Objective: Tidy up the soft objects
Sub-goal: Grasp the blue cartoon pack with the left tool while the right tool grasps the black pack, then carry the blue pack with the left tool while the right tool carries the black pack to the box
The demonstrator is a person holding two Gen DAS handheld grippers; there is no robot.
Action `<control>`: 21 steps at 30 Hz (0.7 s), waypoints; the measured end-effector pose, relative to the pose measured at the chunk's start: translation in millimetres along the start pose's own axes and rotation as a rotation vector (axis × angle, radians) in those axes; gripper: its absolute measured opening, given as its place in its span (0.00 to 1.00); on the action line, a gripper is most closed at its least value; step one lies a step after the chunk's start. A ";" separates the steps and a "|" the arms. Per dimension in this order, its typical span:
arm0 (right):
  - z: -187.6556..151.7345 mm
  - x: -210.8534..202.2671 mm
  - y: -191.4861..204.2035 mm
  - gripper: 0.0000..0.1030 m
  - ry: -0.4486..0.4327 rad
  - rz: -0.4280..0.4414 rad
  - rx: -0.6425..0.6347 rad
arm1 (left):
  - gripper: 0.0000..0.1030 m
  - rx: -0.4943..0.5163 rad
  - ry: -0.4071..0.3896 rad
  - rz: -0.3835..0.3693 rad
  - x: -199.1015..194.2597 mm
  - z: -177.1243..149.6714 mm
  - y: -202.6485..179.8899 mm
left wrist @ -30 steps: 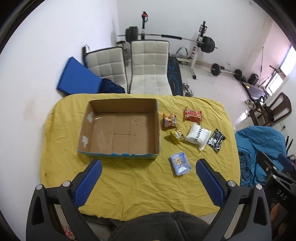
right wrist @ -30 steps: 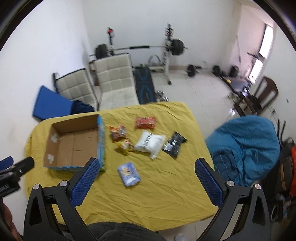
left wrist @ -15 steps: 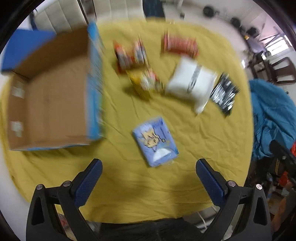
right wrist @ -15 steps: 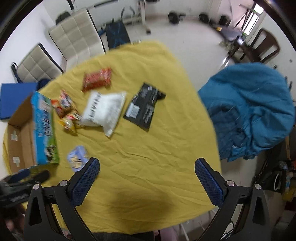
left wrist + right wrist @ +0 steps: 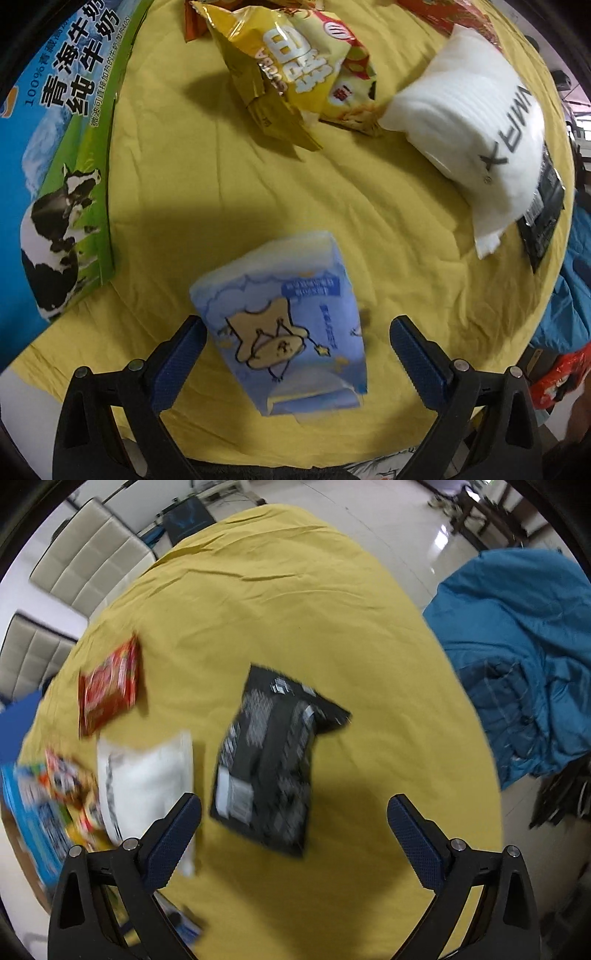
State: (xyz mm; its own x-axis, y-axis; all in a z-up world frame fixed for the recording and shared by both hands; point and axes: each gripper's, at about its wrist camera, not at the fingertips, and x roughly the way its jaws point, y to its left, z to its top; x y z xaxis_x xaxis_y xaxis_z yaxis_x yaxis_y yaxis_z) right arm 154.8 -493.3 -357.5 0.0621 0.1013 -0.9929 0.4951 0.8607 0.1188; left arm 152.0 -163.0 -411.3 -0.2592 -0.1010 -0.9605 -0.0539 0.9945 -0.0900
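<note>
Left hand-held gripper (image 5: pixel 297 347) has dropped low, open, straddling blue tissue pack (image 5: pixel 284 332); right hand-held gripper (image 5: pixel 293 825) open above black pouch (image 5: pixel 273 757). Grasps imminent.

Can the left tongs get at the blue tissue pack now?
Probably yes. The left tongs stand open with the blue tissue pack lying between the fingers on the yellow cloth. Nothing lies on it; the milk carton box stays off to the side.

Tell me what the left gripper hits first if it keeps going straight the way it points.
Most likely the blue tissue pack: it lies between the open fingers of the left gripper, directly ahead on the yellow cloth. Depth is unclear, so the remaining gap cannot be judged.
</note>
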 end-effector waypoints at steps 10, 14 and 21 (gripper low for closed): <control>40.8 50.2 9.9 0.92 0.084 0.023 0.123 | 0.85 -0.011 0.016 0.025 17.8 10.1 1.6; 44.3 64.4 16.3 0.75 0.115 -0.001 0.100 | 0.74 0.026 0.007 0.062 22.3 5.6 -8.4; 28.5 65.5 28.0 0.63 0.133 -0.106 -0.088 | 0.69 0.111 -0.041 0.128 1.2 6.4 -25.0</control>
State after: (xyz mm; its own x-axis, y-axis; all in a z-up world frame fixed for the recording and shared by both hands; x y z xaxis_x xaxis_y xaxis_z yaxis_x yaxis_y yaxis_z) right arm 197.3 -476.8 -419.2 -0.1045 0.0673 -0.9922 0.4144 0.9099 0.0181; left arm 159.2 -187.8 -411.9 -0.2173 0.0253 -0.9758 0.0844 0.9964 0.0070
